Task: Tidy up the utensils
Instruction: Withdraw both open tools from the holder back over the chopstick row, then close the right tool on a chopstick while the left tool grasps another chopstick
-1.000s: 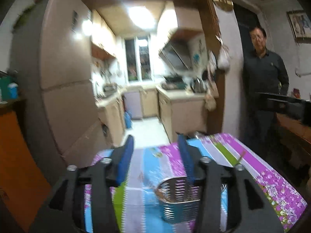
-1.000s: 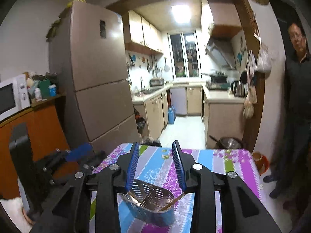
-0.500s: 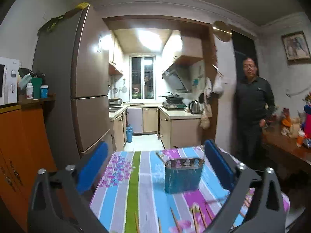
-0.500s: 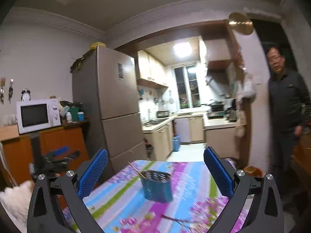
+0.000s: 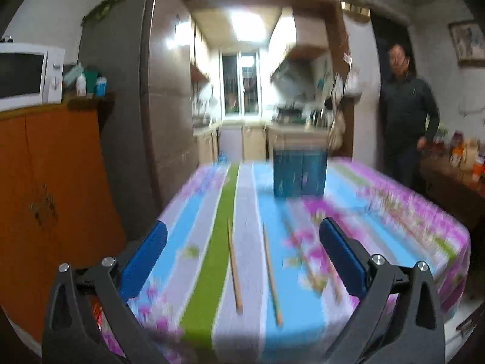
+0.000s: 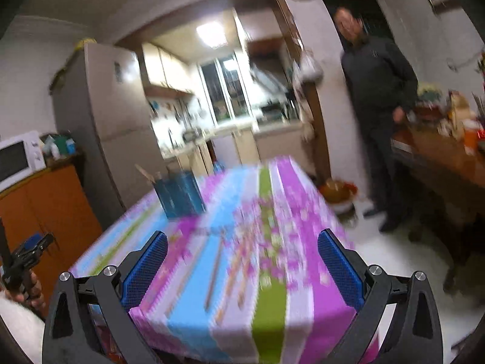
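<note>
Two chopsticks [image 5: 235, 268] lie sharp, others blurred; one utensil holder [image 5: 300, 171].

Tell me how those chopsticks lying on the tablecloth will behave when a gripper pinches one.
The chopsticks look thin, straight and wooden, so probably stiff and light. Lying flat on the tablecloth, they leave little to pinch, and one may roll or skid away. Gripped near one end, it would likely pivot between the pads.

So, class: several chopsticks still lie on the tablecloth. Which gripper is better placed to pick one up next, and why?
Probably the left gripper: open, with two chopsticks lying straight ahead between its fingers. The right gripper is open too, but its view is blurrier.
</note>
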